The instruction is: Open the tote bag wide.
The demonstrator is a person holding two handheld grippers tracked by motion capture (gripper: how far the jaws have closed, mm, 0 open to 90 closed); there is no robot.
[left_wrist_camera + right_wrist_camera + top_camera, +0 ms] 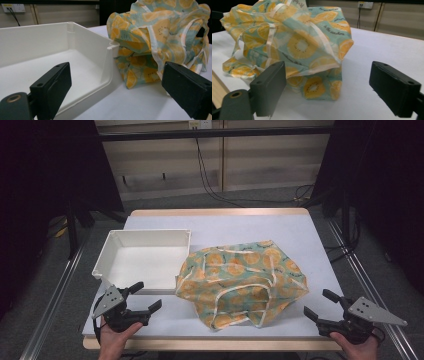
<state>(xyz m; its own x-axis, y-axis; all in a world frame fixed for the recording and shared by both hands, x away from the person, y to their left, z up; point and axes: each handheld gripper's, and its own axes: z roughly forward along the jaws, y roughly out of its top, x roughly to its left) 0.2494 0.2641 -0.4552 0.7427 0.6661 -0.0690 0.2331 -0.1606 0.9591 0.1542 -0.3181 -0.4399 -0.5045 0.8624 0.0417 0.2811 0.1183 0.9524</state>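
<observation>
A crumpled cloth bag (pixel 240 282) with an orange-slice print on pale green and cream handles lies in the middle of the table. It also rises ahead in the left gripper view (pixel 160 37) and the right gripper view (pixel 292 42). A shallow white tray (pixel 112 251) stands to its left, touching it, with nothing inside. My left gripper (pixel 148 296) is open near the table's front left, just in front of the tray (pixel 87 37). My right gripper (pixel 319 304) is open at the front right, a short way from the bag. Both hold nothing.
The table (pixel 215 227) has a pale blue-white top with a wooden edge. Metal rails run along both sides on the floor. Cables (pixel 210 175) hang down the back wall, and dark curtains flank the area.
</observation>
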